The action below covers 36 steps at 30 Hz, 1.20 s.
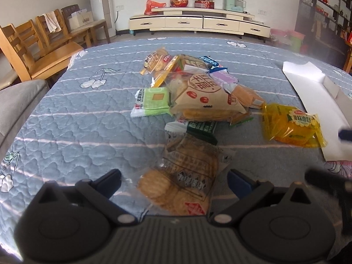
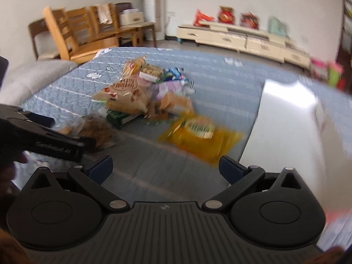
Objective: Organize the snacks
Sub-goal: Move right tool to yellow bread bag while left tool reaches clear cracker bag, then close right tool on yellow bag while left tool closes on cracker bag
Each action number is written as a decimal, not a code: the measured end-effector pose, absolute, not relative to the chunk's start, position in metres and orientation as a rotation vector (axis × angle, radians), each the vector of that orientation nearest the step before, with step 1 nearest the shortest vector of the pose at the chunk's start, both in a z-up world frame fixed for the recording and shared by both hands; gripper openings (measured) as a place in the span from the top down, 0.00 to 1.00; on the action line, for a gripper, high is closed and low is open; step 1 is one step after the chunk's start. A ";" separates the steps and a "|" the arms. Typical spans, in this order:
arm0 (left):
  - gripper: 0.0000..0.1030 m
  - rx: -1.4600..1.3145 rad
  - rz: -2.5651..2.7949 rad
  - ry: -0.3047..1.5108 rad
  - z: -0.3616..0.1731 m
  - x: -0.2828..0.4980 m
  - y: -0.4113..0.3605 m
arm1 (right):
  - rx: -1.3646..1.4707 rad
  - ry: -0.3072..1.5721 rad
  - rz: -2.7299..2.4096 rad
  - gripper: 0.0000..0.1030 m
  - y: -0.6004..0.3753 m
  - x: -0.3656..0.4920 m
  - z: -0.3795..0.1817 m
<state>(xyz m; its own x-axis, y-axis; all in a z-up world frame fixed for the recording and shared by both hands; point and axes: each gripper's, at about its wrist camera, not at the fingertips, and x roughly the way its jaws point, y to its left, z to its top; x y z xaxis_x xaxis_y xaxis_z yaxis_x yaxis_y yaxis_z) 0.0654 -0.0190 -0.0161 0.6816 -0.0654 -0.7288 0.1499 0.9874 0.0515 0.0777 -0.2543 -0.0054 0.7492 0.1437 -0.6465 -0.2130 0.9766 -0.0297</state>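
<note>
Clear cracker pack between spread left tool fingers.

I count roughly a dozen snack packets heaped on my quilt, though overlaps hide some. One white box lies beside them, and three wooden chairs stand behind.

Your right gripper hangs with its jaws spread wide over the blue quilt. Just beyond it lies the yellow packet, touching the white box; the snack pile sits behind the packet.
</note>
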 end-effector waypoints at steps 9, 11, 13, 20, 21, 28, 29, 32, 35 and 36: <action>0.14 0.146 -0.108 0.779 -0.019 0.064 -0.022 | -0.223 0.813 0.256 0.00 -0.267 0.147 -0.010; 0.14 0.139 -0.105 0.772 -0.019 0.063 -0.021 | -0.229 0.844 0.256 0.00 -0.271 0.160 -0.013; 0.15 0.125 -0.106 0.766 -0.019 0.061 -0.019 | -0.208 0.866 0.261 0.00 -0.275 0.170 -0.015; 0.18 0.098 -0.099 0.726 -0.017 0.045 -0.016 | -0.161 0.851 0.277 0.29 -0.282 0.175 -0.022; 0.18 0.093 -0.096 0.723 -0.017 0.043 -0.015 | -0.157 0.838 0.276 0.33 -0.277 0.171 -0.023; 0.26 0.052 -0.082 0.722 -0.013 0.029 -0.009 | -0.086 0.782 0.273 0.47 -0.274 0.135 -0.016; 0.26 0.056 -0.078 0.724 -0.013 0.029 -0.009 | -0.078 0.778 0.272 0.48 -0.275 0.130 -0.014; 0.27 0.055 -0.080 0.718 -0.011 0.026 -0.011 | -0.059 0.769 0.269 0.48 -0.275 0.120 -0.012; 0.27 0.053 -0.082 0.700 -0.005 0.023 -0.014 | -0.027 0.748 0.272 0.48 -0.276 0.110 -0.004; 0.28 0.051 -0.081 0.693 -0.003 0.021 -0.016 | -0.012 0.742 0.277 0.49 -0.279 0.106 0.000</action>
